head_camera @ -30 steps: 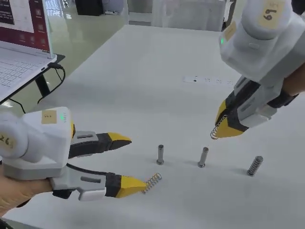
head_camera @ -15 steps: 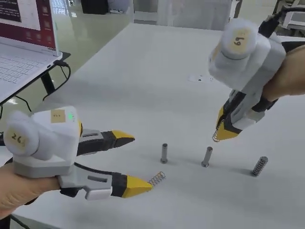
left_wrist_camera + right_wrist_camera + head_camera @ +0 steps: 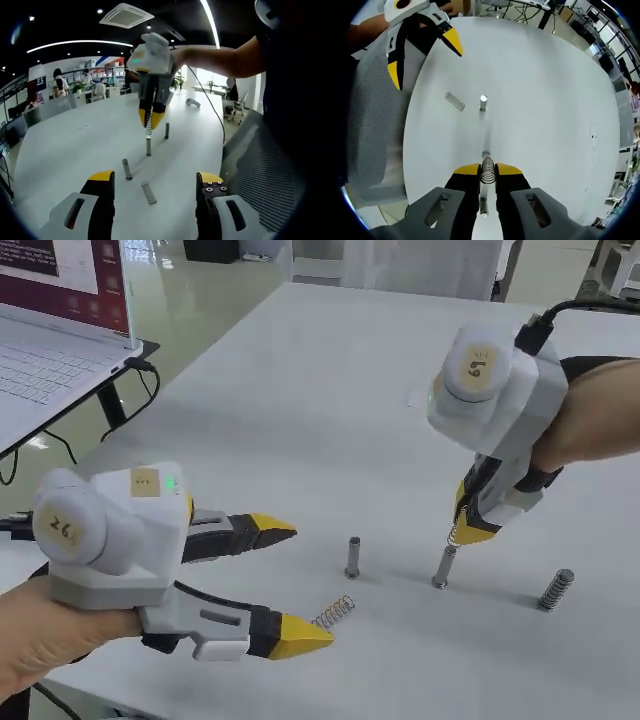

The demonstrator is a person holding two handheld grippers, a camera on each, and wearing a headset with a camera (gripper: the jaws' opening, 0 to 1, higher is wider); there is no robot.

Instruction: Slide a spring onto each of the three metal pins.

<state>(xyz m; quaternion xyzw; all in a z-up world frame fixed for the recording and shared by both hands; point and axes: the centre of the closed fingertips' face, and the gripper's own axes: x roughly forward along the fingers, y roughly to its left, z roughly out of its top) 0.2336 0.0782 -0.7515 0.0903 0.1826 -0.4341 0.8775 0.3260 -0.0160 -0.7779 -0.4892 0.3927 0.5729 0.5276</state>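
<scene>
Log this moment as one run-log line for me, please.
right gripper: shut on spring, over middle pin | left gripper: open, empty | loose spring: lying on table | right pin: sprung | left pin: bare

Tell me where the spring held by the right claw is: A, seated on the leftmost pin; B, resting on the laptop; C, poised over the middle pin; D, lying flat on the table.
C: the right claw is shut on the spring, holding it directly over the top of the middle pin.
</scene>
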